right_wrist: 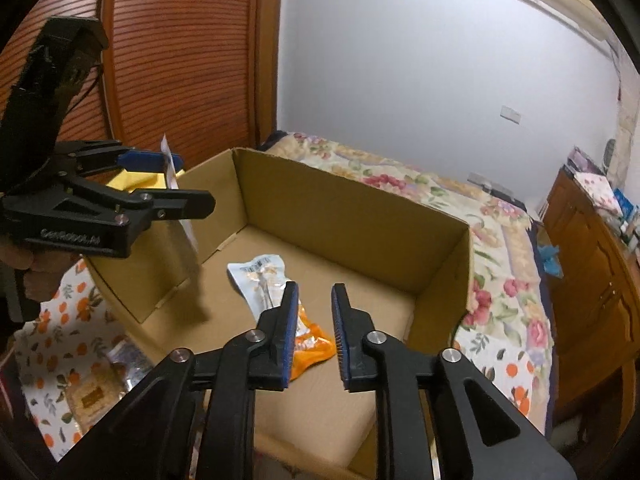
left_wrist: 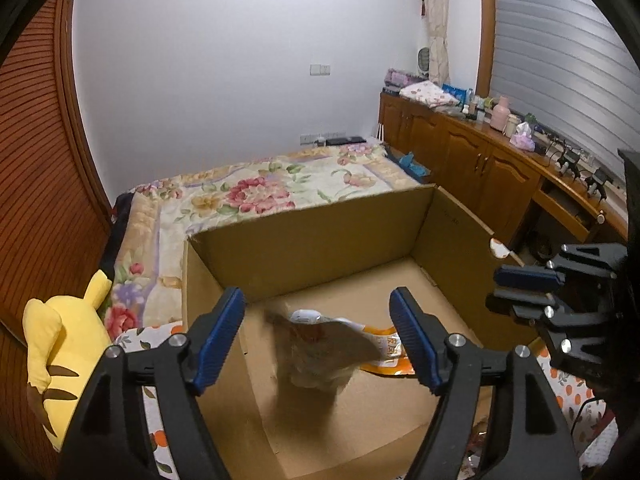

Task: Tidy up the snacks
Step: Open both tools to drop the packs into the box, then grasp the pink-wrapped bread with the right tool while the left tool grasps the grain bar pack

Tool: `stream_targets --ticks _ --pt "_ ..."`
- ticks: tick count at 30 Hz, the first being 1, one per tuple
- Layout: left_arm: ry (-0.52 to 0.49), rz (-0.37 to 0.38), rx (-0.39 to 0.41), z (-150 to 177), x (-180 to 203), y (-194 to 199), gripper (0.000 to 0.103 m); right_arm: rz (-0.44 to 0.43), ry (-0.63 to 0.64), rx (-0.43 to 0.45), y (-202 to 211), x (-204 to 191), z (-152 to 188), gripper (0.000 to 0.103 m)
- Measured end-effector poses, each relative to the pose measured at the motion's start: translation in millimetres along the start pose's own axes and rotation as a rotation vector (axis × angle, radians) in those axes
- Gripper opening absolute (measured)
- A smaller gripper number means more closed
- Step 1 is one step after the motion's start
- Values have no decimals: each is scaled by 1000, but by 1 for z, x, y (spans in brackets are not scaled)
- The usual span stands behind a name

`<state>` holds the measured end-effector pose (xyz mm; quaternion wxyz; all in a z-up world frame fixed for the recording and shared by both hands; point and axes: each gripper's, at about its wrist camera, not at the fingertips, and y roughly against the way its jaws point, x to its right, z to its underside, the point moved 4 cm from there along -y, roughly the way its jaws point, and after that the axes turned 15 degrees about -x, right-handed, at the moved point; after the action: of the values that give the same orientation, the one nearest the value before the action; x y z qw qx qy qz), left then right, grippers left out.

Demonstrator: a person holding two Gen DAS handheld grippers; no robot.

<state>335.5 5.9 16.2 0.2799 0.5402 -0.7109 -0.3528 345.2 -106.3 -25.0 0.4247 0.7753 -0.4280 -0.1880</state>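
An open cardboard box (left_wrist: 312, 248) (right_wrist: 352, 216) stands on the bed. On its floor lie an orange snack packet (right_wrist: 310, 346) (left_wrist: 390, 356) and a pale blue-white packet (right_wrist: 260, 276). My left gripper (left_wrist: 318, 332) is open above the box. A blurred greyish snack bag (left_wrist: 324, 356) is between and below its fingers, apparently falling free; in the right wrist view it shows as a blurred bag (right_wrist: 186, 240) just below the left gripper (right_wrist: 176, 184). My right gripper (right_wrist: 314, 320) is open and empty over the box's near edge; it also shows in the left wrist view (left_wrist: 520, 288).
More snack packets (right_wrist: 104, 384) lie on an orange-print sheet (right_wrist: 52, 328) left of the box. A yellow plush toy (left_wrist: 60, 352) sits at the left. A floral quilt (left_wrist: 260, 192) covers the bed. Wooden cabinets (left_wrist: 480, 160) line the right wall.
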Motion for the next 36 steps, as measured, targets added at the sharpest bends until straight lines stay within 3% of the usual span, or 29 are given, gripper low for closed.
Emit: stream_targets --ticks 10,20,27,36 --pt "-10 3 57 14 4 39 79 -10 -27 38 35 -17 23 31" --pt "-12 16 88 67 5 76 84 -38 -46 52 57 -44 61 39" --pt "-15 17 76 104 9 85 85 -40 -60 7 49 -59 98 42" --pt "-29 22 24 149 17 69 85 -48 -107 -60 23 -62 126 43"
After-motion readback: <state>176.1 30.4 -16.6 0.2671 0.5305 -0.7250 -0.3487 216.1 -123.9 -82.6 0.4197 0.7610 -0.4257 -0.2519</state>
